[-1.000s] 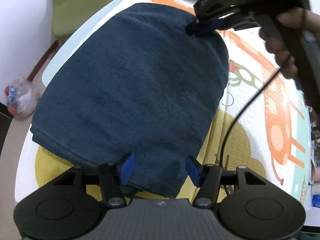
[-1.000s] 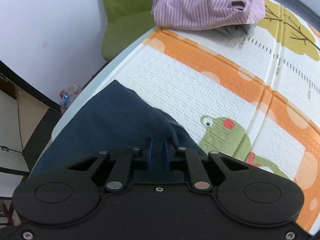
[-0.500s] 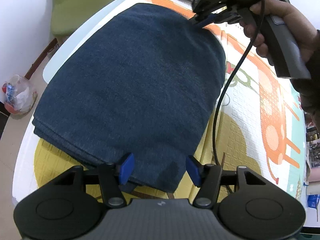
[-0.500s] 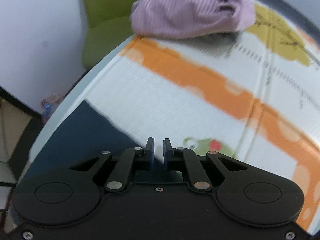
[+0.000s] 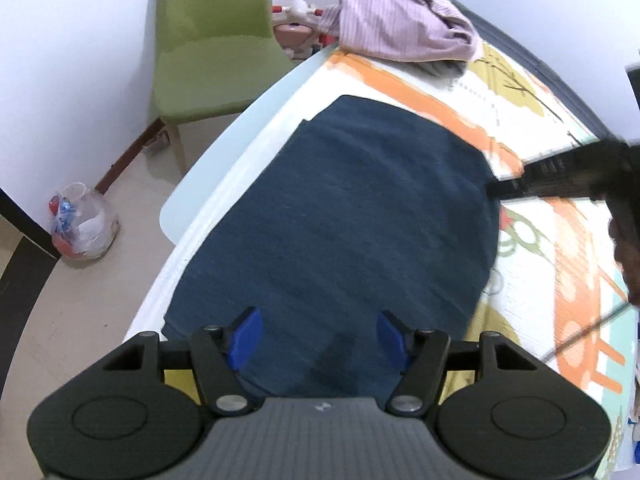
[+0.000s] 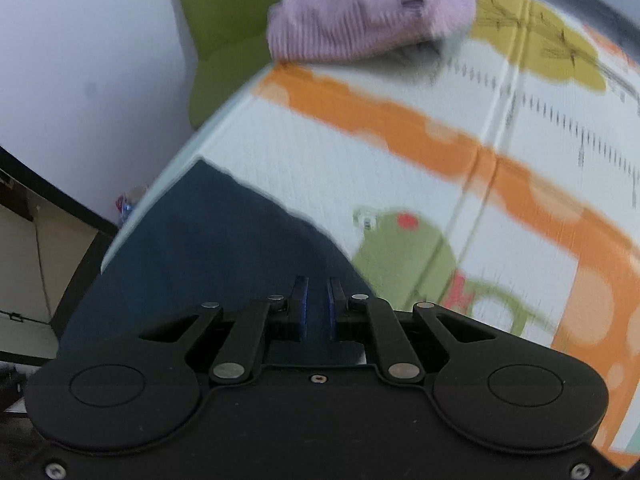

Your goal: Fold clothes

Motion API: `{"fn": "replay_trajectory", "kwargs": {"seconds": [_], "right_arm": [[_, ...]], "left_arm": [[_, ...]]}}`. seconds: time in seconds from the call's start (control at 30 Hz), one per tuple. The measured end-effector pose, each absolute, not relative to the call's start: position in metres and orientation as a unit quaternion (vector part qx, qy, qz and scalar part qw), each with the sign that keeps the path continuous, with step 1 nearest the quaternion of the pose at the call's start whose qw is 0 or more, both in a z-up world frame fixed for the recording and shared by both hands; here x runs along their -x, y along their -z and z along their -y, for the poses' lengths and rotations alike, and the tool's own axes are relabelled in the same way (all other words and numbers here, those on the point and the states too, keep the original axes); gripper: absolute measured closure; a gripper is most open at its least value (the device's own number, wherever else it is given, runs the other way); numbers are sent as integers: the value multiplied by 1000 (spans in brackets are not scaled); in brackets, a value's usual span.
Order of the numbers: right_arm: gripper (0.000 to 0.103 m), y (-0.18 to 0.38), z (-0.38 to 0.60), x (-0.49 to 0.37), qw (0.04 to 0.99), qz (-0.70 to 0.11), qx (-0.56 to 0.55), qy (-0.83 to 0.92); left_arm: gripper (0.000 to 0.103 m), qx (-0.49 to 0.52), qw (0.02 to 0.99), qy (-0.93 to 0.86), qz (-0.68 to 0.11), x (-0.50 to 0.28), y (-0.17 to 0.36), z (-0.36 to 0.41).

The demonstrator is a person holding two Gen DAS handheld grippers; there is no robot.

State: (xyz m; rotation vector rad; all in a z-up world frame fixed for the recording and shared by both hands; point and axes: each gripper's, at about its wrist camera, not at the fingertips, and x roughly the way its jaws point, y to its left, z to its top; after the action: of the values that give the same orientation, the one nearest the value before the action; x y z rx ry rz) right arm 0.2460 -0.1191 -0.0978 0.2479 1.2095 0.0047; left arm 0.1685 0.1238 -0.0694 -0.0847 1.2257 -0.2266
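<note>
The right tongs point steeply down, their two blue pads drawn close with only a narrow slot between them; whether any fabric is pinched there cannot be told. Directly beneath and to the left of them lies a dark blue garment, flat on the desk, whose top is covered by a mat printed with orange bands and a green frog just right of the tongs. Well beyond the tongs, at the far edge, a lilac striped garment sits in a crumpled heap. Behind that, to the left, stands a green chair against a pale wall. The whole view is smeared with motion blur.
</note>
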Motion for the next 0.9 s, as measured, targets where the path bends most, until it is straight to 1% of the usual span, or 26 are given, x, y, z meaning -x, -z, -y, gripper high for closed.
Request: {"fn": "replay_trajectory", "kwargs": {"seconds": [0.2, 0.27, 0.4, 0.57, 0.7, 0.77, 0.9], "right_arm": [[94, 140, 131, -243, 793, -594, -125, 39], [91, 150, 136, -244, 790, -598, -125, 47], [91, 152, 139, -246, 791, -595, -135, 54], [92, 140, 140, -248, 806, -575, -100, 98], [92, 112, 141, -234, 823, -550, -123, 70], [92, 95, 135, -225, 829, -543, -121, 51], [90, 69, 110, -201, 837, -539, -93, 1]], "left_arm": [[41, 9, 806, 104, -583, -174, 88, -126], [42, 2, 806, 100, -583, -173, 90, -124], [42, 0, 806, 87, -586, -173, 90, -127], [41, 1, 807, 86, -585, -171, 80, -129], [38, 10, 805, 89, -587, -167, 68, -132], [36, 7, 806, 91, -584, -164, 60, -132], [26, -2, 810, 96, -579, -157, 46, -129]]}}
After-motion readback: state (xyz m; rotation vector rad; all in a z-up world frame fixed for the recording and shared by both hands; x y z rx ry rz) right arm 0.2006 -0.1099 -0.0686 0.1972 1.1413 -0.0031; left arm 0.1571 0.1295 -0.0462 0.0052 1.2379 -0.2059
